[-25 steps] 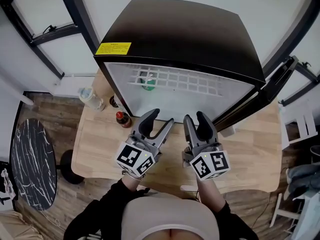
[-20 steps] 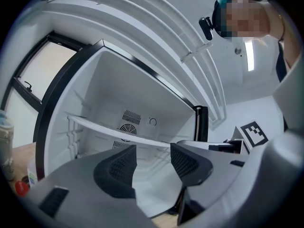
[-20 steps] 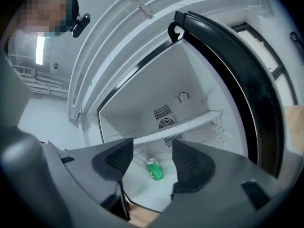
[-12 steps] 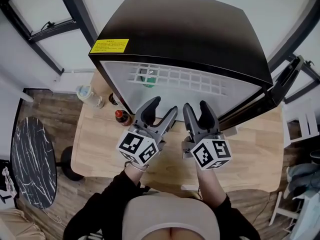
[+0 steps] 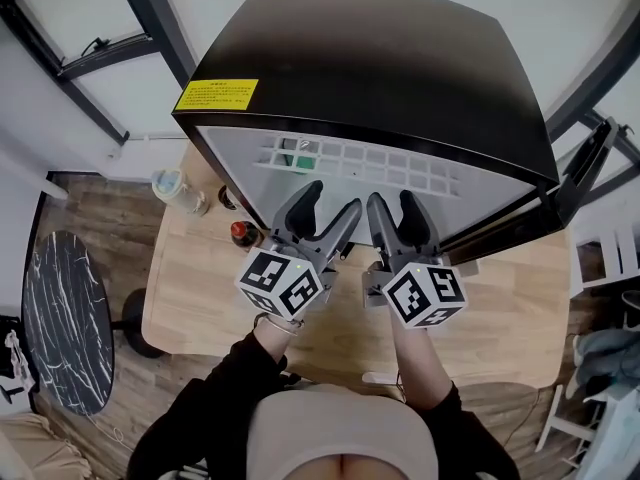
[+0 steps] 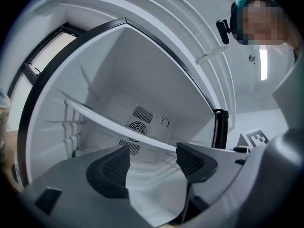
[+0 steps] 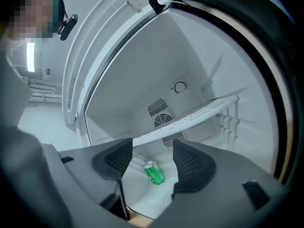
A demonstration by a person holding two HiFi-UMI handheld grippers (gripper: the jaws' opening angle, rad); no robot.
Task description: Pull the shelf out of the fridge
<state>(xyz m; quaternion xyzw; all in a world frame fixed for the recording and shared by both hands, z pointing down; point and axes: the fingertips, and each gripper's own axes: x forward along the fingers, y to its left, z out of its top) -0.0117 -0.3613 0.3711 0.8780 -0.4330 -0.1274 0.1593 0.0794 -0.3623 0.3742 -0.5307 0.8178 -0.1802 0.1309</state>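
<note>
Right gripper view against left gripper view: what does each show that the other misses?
Only the right gripper view shows the green can lying on the fridge floor. Only the left gripper view shows the other gripper's marker cube, at its right edge. Both show the white shelf, the rear vent, and their own jaws: left gripper and right gripper have just been opening, with nothing between them.

The black mini fridge (image 5: 370, 58) stands open, its white cavity exposed. A white wire shelf (image 6: 121, 125) spans it across mid-frame, leaving free gaps above and below. A green drinks can (image 7: 154, 173) lies on the cavity floor, lower centre.
</note>
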